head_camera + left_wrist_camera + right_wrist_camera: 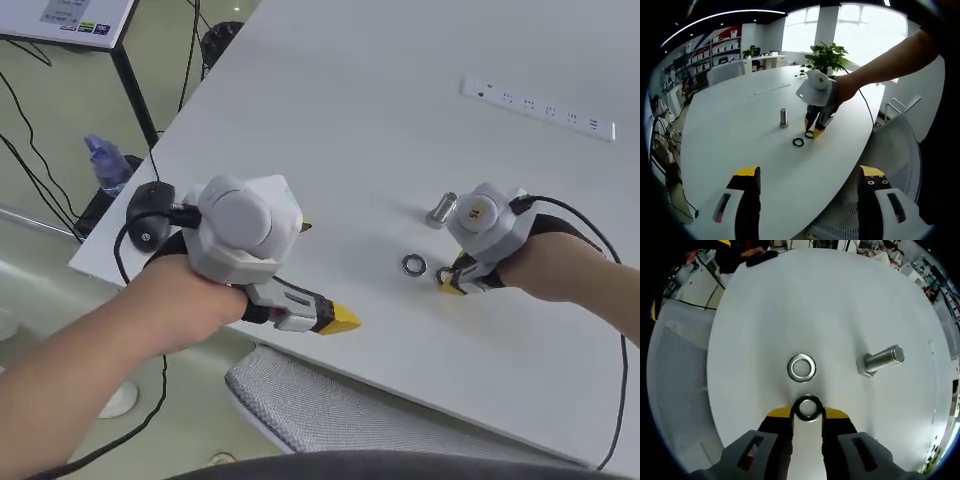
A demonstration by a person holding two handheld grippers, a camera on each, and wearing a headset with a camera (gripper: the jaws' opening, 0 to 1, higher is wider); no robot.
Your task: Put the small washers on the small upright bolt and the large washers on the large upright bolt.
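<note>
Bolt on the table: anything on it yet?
Nothing: the bolt has a bare shank up to its tip. One washer lies flat on the table near it; a second washer sits between the tips of the right gripper. The bolt's far side is hidden.

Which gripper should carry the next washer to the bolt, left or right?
Right. The right gripper has its jaws around the dark washer near the bolt; the left gripper is open, back at the table edge.

Right of centre in the head view, the right gripper (pixel 451 283) hides most of its own jaws; I can't tell whether they pinch the washer (pixel 807 408).
</note>
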